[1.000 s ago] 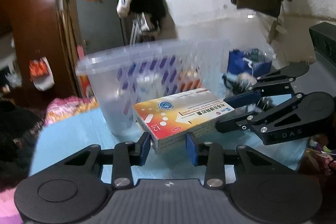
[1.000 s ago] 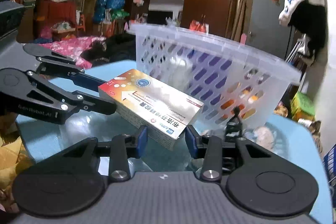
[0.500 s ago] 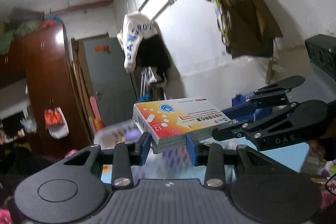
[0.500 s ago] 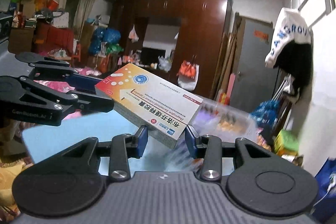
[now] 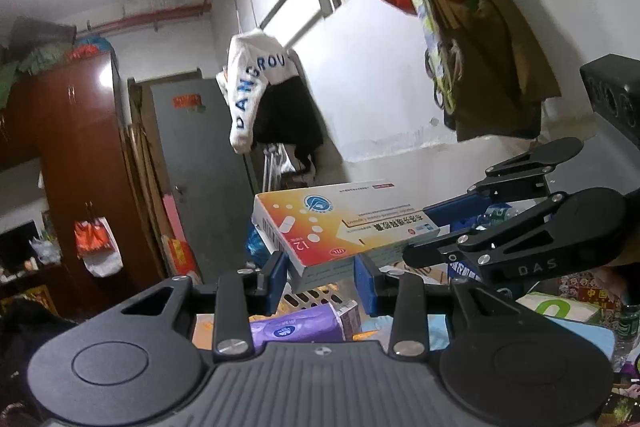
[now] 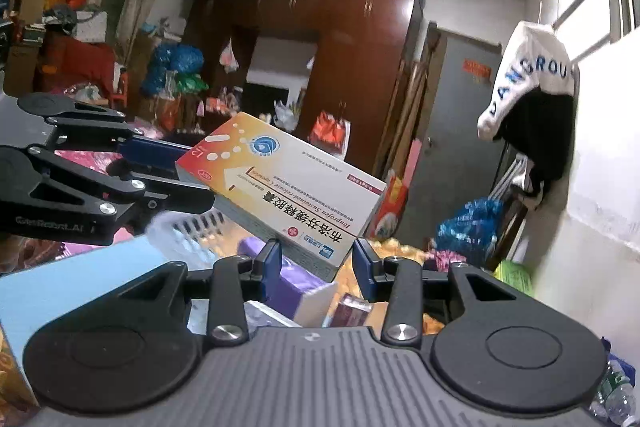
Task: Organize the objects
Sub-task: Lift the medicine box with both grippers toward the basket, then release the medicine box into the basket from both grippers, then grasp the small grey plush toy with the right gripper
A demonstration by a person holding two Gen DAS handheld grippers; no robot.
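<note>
An orange and white medicine box [image 5: 344, 227] hangs in the air, gripped at both ends. In the left wrist view my left gripper [image 5: 322, 277] is shut on its near corner, and my right gripper [image 5: 432, 239] clamps the far end from the right. In the right wrist view the same medicine box [image 6: 288, 187] sits tilted between the blue pads of my right gripper [image 6: 318, 263], with my left gripper [image 6: 192, 179] on its far end. Below the box lies the white slotted basket [image 6: 192, 223], with a purple box [image 6: 288, 283] and other packets inside.
The basket [image 5: 316, 297] stands on a light blue table [image 6: 80, 283]. A brown wardrobe [image 6: 352, 59], a grey door [image 5: 200, 179] and a hung white garment [image 5: 256, 83] stand behind. Bags [image 5: 472, 27] hang on the white wall to the right.
Both grippers rose together with the medicine box, from beside the basket on the table to above its rim. The basket dropped to the bottom of both views. Neither grip changed.
</note>
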